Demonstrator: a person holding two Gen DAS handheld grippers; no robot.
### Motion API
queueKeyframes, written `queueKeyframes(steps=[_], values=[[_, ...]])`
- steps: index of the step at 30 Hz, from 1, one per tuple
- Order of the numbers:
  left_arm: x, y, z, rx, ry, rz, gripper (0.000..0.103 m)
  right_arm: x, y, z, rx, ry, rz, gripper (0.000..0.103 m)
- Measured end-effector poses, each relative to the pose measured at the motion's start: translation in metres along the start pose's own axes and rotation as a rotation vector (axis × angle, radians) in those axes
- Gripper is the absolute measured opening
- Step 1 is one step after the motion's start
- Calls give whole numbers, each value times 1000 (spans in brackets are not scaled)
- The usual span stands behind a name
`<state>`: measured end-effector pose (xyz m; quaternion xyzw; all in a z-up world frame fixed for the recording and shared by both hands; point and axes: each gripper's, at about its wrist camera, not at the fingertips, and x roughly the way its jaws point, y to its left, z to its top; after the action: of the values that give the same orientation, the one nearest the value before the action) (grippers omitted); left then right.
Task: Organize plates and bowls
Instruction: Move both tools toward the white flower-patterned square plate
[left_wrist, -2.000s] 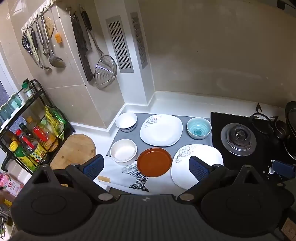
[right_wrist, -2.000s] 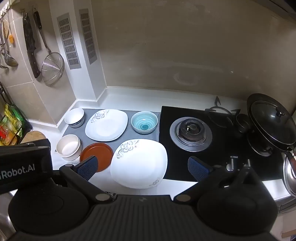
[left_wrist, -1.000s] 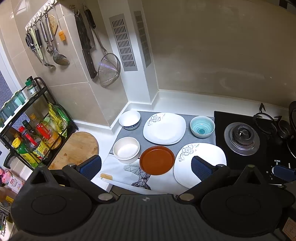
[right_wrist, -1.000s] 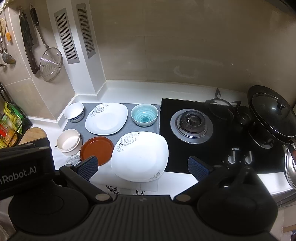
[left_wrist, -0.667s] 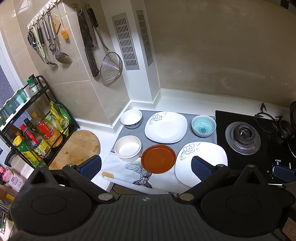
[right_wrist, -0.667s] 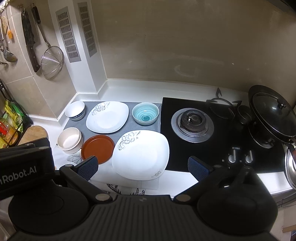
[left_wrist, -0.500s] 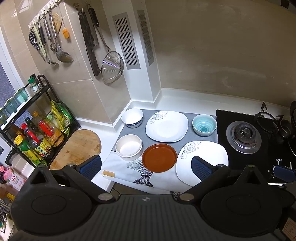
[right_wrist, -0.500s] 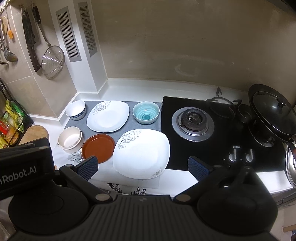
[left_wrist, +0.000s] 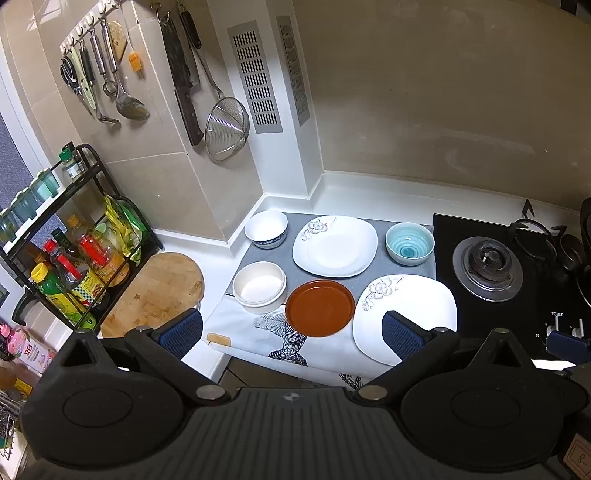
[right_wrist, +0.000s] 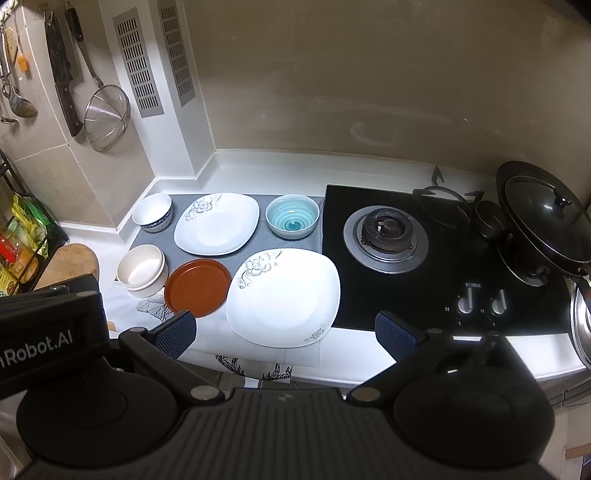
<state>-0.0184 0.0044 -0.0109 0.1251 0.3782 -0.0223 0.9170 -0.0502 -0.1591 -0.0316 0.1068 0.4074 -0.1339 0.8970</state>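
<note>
On the counter lie a large white flowered plate (left_wrist: 404, 317) (right_wrist: 282, 297), a smaller white flowered plate (left_wrist: 334, 245) (right_wrist: 216, 223), a brown round plate (left_wrist: 319, 308) (right_wrist: 197, 288), a cream bowl (left_wrist: 259, 288) (right_wrist: 141, 271), a white bowl with a blue foot (left_wrist: 266, 229) (right_wrist: 152, 212) and a teal bowl (left_wrist: 409, 243) (right_wrist: 292, 216). My left gripper (left_wrist: 291, 334) is open and empty, held above the counter's front edge. My right gripper (right_wrist: 284, 332) is open and empty, over the near edge of the large plate.
A grey mat (left_wrist: 380, 266) and a patterned cloth (left_wrist: 258, 332) lie under the dishes. A black gas hob (right_wrist: 406, 240) with a lidded wok (right_wrist: 543, 221) is at right. A round wooden board (left_wrist: 155, 291) and a bottle rack (left_wrist: 66, 251) stand at left. Utensils hang on the wall (left_wrist: 184, 81).
Both grippers have drifted slightly back and up; the dishes sit a little higher and farther in each view. Nothing on the counter has moved. Both grippers stay open.
</note>
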Motion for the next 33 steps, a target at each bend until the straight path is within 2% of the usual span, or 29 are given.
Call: queueKeyframes(steps=[24, 30, 33], values=[[-2, 4, -13, -5, 18, 0, 103, -4, 3, -18, 12, 21, 8, 103], [14, 11, -23, -20, 45, 0, 103, 8, 12, -27, 4, 47, 5, 103], [33, 16, -28, -37, 66, -28, 103, 24, 17, -30, 11, 78, 3, 103]])
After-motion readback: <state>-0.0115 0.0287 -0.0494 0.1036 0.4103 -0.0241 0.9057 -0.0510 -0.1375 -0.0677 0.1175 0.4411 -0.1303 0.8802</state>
